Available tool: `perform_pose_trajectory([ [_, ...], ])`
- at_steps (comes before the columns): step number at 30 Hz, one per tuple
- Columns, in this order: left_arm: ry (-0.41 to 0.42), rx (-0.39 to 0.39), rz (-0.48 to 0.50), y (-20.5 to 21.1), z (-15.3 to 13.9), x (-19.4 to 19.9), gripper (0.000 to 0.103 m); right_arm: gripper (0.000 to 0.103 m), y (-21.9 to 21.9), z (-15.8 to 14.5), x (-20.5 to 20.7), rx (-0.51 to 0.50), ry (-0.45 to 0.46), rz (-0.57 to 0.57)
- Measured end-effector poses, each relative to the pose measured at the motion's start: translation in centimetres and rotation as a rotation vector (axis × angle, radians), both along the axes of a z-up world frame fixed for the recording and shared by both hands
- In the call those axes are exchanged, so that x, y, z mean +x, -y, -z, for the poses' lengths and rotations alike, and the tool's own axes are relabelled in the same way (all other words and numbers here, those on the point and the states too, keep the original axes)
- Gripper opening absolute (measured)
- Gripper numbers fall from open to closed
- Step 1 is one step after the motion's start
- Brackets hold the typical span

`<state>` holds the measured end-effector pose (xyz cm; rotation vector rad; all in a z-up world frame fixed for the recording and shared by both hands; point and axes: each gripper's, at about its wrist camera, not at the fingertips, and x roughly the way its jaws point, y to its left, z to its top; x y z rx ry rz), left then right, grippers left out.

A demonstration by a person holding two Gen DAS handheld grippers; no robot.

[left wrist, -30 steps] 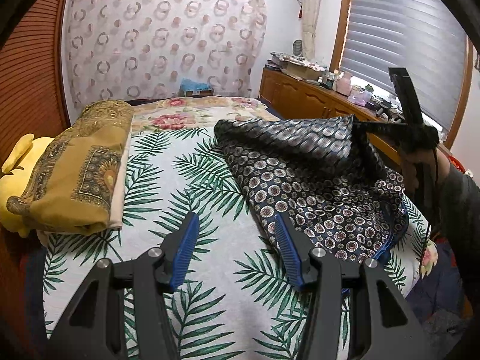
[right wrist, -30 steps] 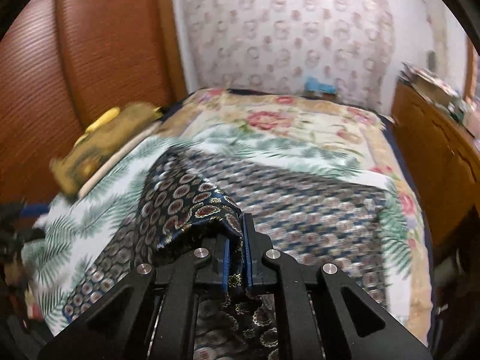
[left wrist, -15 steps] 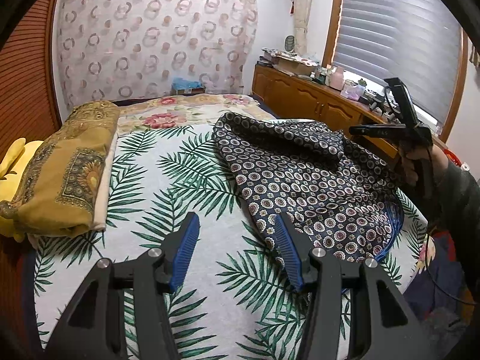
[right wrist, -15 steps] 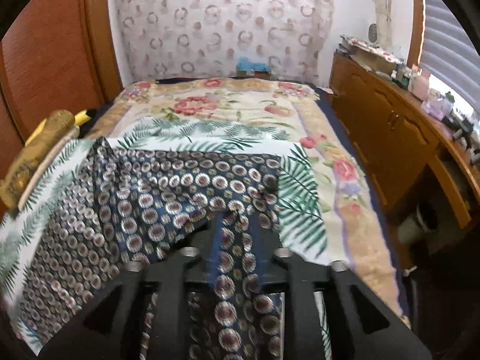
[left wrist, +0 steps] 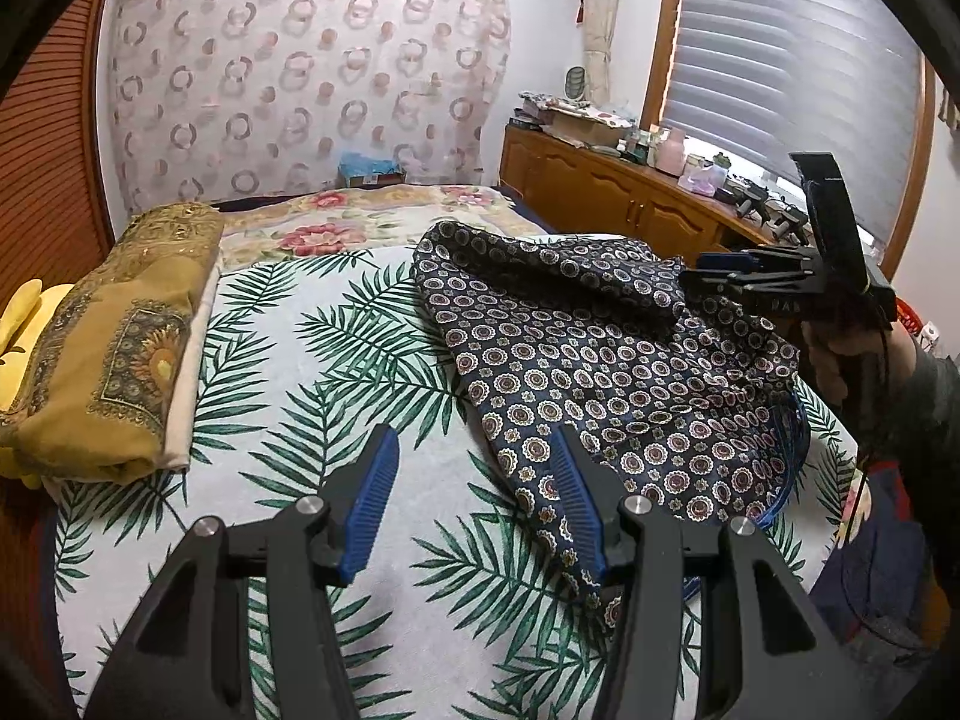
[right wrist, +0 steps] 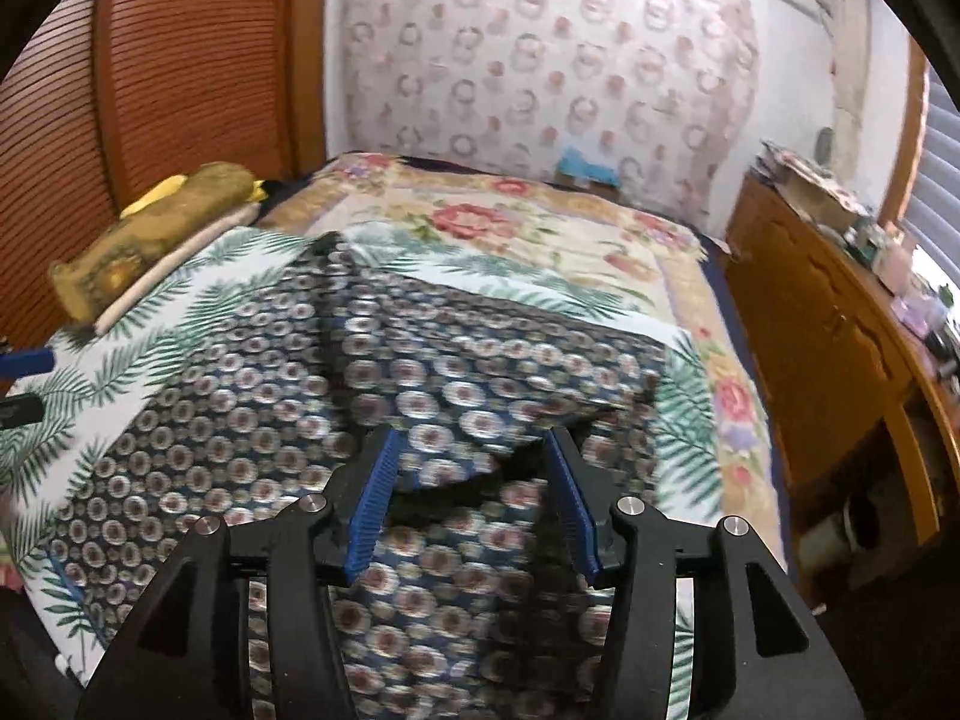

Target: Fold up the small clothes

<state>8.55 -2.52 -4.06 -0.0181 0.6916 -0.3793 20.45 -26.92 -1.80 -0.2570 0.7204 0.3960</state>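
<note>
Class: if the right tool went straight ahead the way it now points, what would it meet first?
Most likely the navy patterned cloth: the open right tool points over its raised fold. Blur leaves depth uncertain.

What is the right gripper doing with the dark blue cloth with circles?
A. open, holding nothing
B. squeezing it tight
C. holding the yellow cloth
A: the right gripper has its blue fingers spread wide apart, and the dark blue cloth lies loose on the bed beyond them, unpinched.
</note>
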Motion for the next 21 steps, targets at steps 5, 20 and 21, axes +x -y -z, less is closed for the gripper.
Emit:
perform_pose_trajectory([
  [5, -0.014, 0.007, 0.006, 0.6, 0.2, 1.0, 0.051, 0.052, -2.0, 1.1, 0.6, -0.035, -0.021, -0.044],
  [20, -0.071, 0.021, 0.032, 2.1, 0.8, 6.2, 0.051, 0.045, -2.7, 3.8, 4.0, -0.187, -0.078, -0.113],
  [21, -0.075, 0.021, 0.032, 2.1, 0.8, 6.6, 0.051, 0.034, -2.6, 3.8, 4.2, -0.189, -0.08, -0.129],
])
